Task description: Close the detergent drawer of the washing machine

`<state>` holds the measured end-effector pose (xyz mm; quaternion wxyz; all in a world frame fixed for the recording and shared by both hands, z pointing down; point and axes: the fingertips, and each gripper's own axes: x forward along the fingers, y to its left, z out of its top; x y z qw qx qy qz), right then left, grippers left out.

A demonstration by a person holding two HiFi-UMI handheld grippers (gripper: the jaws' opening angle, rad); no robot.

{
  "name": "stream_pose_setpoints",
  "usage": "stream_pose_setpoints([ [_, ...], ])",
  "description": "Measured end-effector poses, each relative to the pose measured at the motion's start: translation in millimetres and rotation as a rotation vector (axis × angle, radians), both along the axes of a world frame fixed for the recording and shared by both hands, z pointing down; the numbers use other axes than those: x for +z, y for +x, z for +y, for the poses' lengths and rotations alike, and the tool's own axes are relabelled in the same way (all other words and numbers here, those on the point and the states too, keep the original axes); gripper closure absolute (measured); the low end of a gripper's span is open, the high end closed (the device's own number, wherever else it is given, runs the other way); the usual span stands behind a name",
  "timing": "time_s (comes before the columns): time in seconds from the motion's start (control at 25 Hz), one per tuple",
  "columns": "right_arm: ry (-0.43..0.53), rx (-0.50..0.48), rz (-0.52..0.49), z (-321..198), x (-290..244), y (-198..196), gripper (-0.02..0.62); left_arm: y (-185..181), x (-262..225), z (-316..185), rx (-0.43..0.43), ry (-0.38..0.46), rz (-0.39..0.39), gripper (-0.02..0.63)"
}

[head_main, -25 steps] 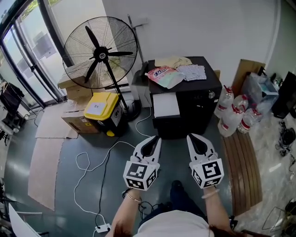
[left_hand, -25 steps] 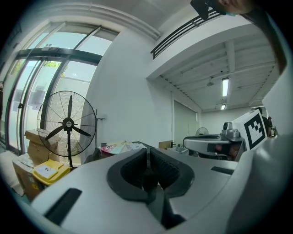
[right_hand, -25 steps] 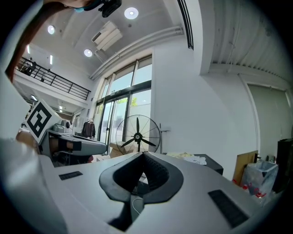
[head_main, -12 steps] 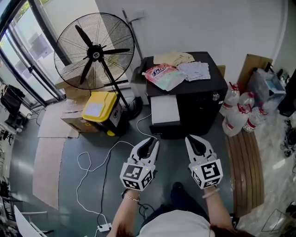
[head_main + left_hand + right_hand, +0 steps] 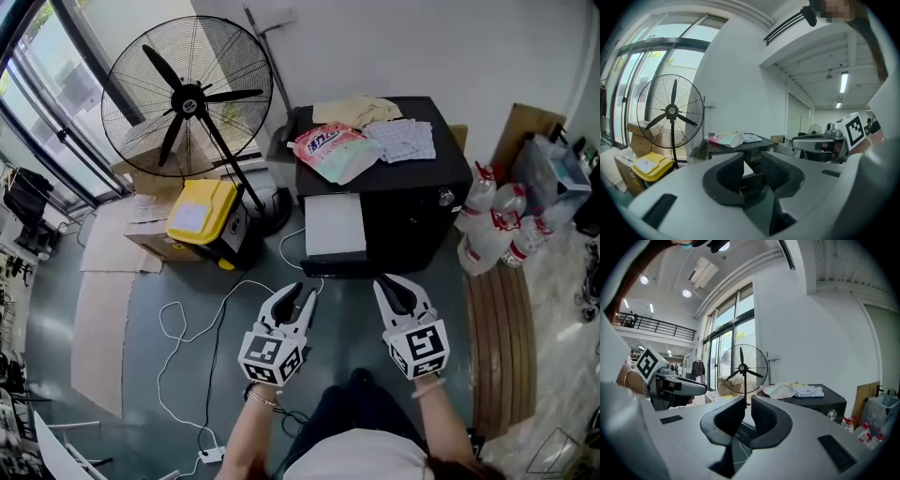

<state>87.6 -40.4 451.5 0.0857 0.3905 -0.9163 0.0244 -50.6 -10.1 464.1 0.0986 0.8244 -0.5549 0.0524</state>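
Note:
The black washing machine stands against the wall, and its white detergent drawer is pulled out at the front left. Both grippers hover over the floor just short of it, pointing at it. My left gripper is below the drawer's front; its jaws have just been opening and stand apart with nothing between them. My right gripper is to the drawer's right; its jaws have just been opening to a narrow gap and hold nothing. The right gripper view also shows the machine.
A detergent bag and cloths lie on the machine. A standing fan and a yellow box are to the left. A white cable runs over the floor. Water bottles and a wooden bench are on the right.
Both grippers have come closer to the washing machine and lower. The left jaws, shut a second ago, now stand apart. The right jaws show a slight gap.

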Motion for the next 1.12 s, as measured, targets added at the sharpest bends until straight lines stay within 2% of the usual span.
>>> stream_pose_setpoints([
  [0.64,-0.107,0.030,0.084,-36.8,74.8,-19.5,0.503,-31.9,65.2,-43.8,0.015,-0.094,-0.013,0.448],
  [1.12,-0.210,0.095,0.154,-71.7,131.2,-13.6,0.482,-40.9,126.2,-76.3,0.077,-0.207,-0.022,0.408],
])
